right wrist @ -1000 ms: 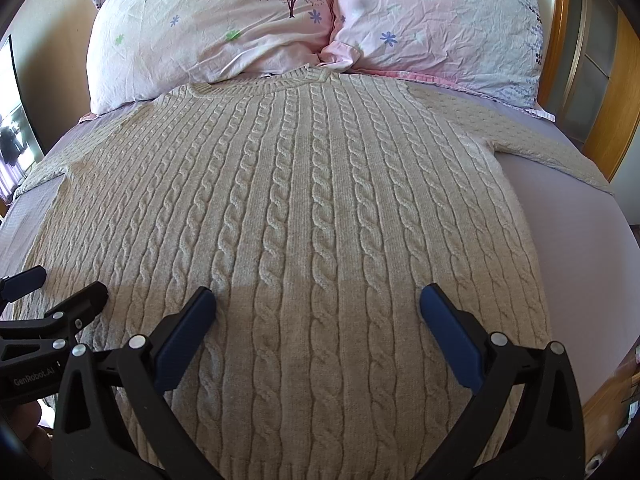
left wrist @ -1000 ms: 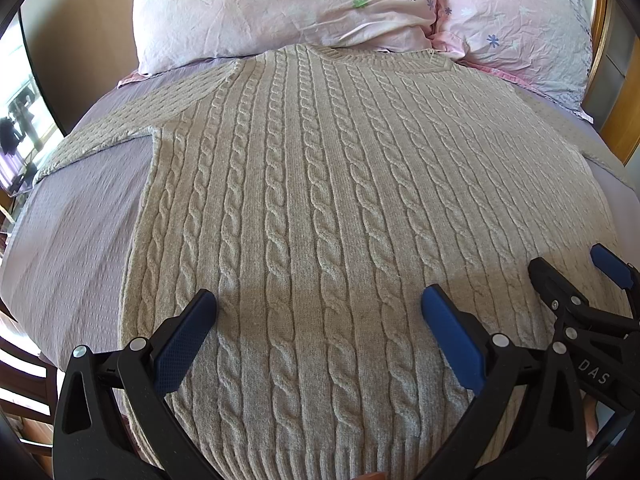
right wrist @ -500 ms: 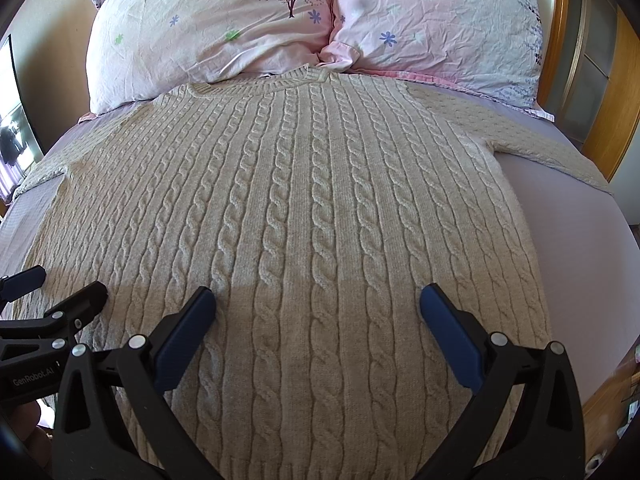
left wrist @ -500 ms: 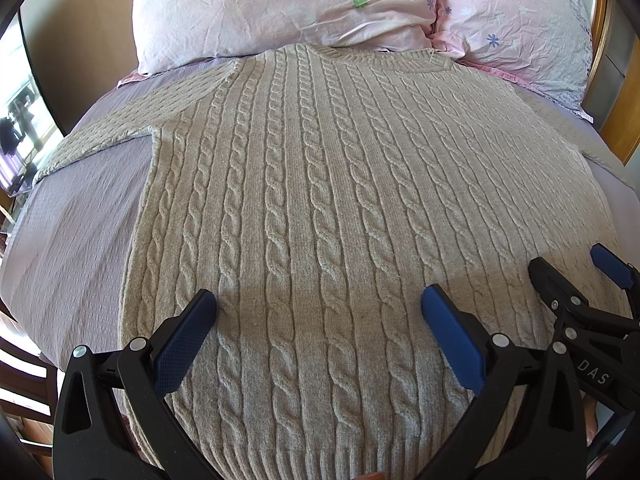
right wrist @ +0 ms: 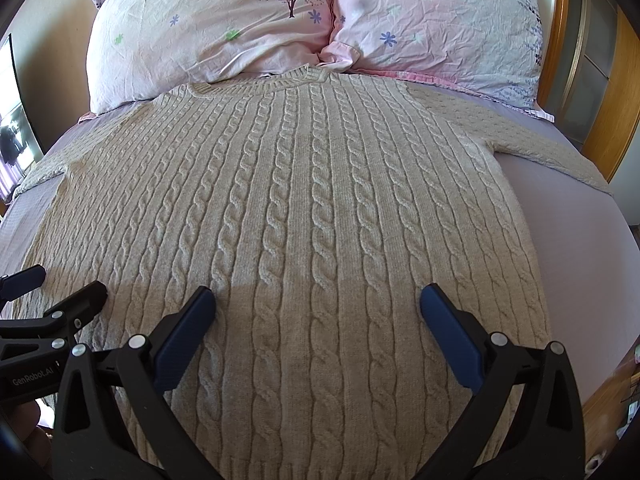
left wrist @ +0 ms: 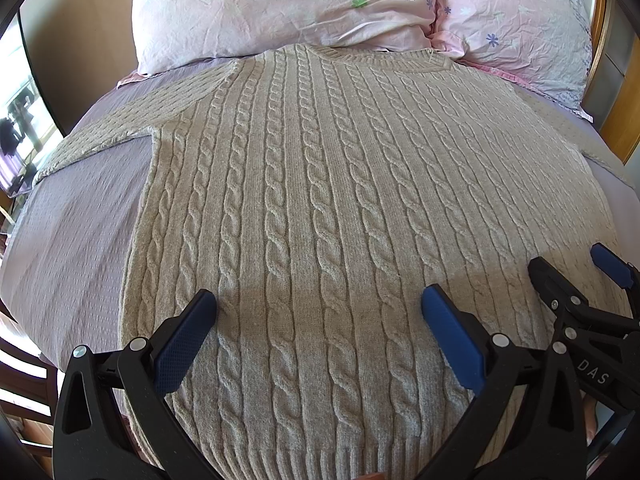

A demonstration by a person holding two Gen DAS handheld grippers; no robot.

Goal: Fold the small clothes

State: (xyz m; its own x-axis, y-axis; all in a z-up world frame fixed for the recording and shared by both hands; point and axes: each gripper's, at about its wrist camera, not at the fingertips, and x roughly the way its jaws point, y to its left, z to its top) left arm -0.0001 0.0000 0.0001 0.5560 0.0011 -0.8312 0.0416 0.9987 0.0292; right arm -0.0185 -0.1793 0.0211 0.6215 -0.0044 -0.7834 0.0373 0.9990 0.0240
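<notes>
The left gripper hovers low over the hem end of a sweater, its two black arms spread wide and nothing between them. Each finger carries a dark blue pad with a fine dimpled grip surface, and silver rivets stud the black plastic frame. The right gripper hangs in the same pose beside it, jaws also wide apart and holding nothing, pointing toward the head of the bed. In the left camera's view the right gripper appears at the lower right edge; in the right camera's view the left gripper appears at the lower left edge, with white lettering on its body.

Below both tools lies the cable-knit sweater, pale beige, spread flat and face up. Raised rope-like cables run in parallel columns from the ribbed hem nearest the grippers up to the ribbed neckline. Its sleeves stretch out sideways: one sleeve runs to the left, the other sleeve to the right, in a finer dotted knit.

The sweater rests on a lavender bedsheet with a faint woven texture. At the neckline are two wrinkled pink pillows, printed with small flowers and a dark tree. A wooden headboard rises at the right edge.
</notes>
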